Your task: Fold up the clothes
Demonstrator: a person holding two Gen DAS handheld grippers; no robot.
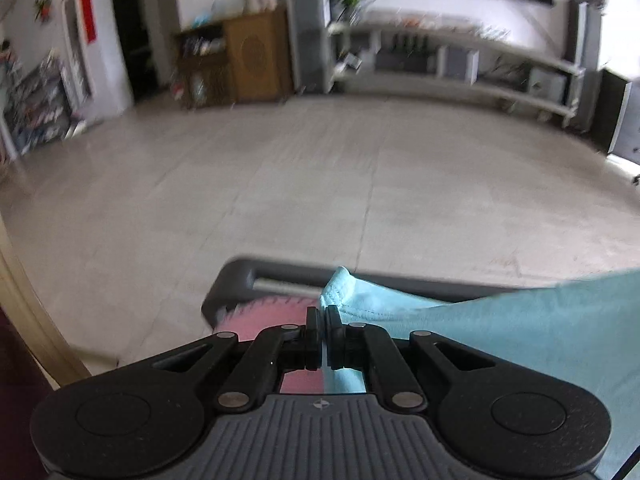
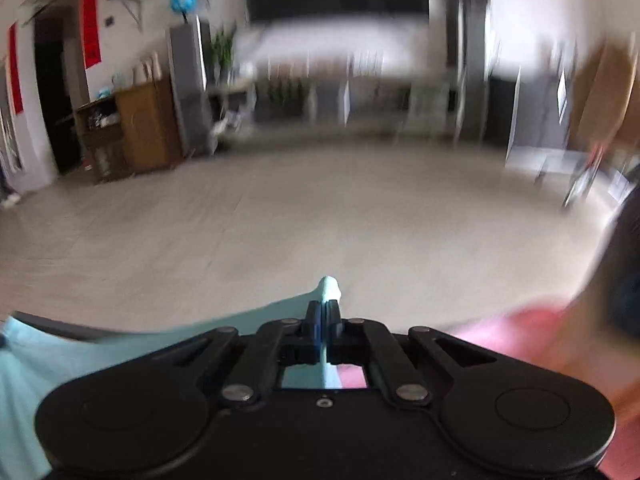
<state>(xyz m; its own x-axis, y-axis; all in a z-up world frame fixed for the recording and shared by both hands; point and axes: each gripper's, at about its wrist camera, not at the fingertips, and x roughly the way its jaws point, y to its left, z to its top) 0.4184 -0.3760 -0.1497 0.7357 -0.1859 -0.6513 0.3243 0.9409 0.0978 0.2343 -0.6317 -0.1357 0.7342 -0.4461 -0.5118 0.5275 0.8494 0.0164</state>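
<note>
The light blue-green cotton garment (image 1: 520, 320) hangs stretched between the two grippers, lifted above a pink patterned cloth (image 1: 264, 320) that lies on a table with a dark rounded edge (image 1: 236, 276).

On the left side, the left gripper (image 1: 323, 314) has its fingers (image 1: 313, 320) closed almost fully, with only a thin gap between them. A hemmed corner of the garment is pinched there; a small bunch of it rises just above and to the right of the fingertips, and the rest of the fabric runs away to the right of the fingers.

On the right side, the right gripper (image 2: 324, 308) also has its fingers (image 2: 313, 316) pressed together on the garment. A small tip of fabric pokes out just beyond them, and the cloth spreads away to the left of the fingers.

The risk, as a judgement: each grip holds only a little fabric near an edge. If the person pulls the two grippers further apart, or swings them quickly, a corner may slip out and the garment would drop in a heap. Both views are blurred, which suggests fast motion, so this danger seems real. If one gripper goes lower than the other, the fold line would probably come out crooked. The hanging part could also drag the pink cloth underneath.
</note>
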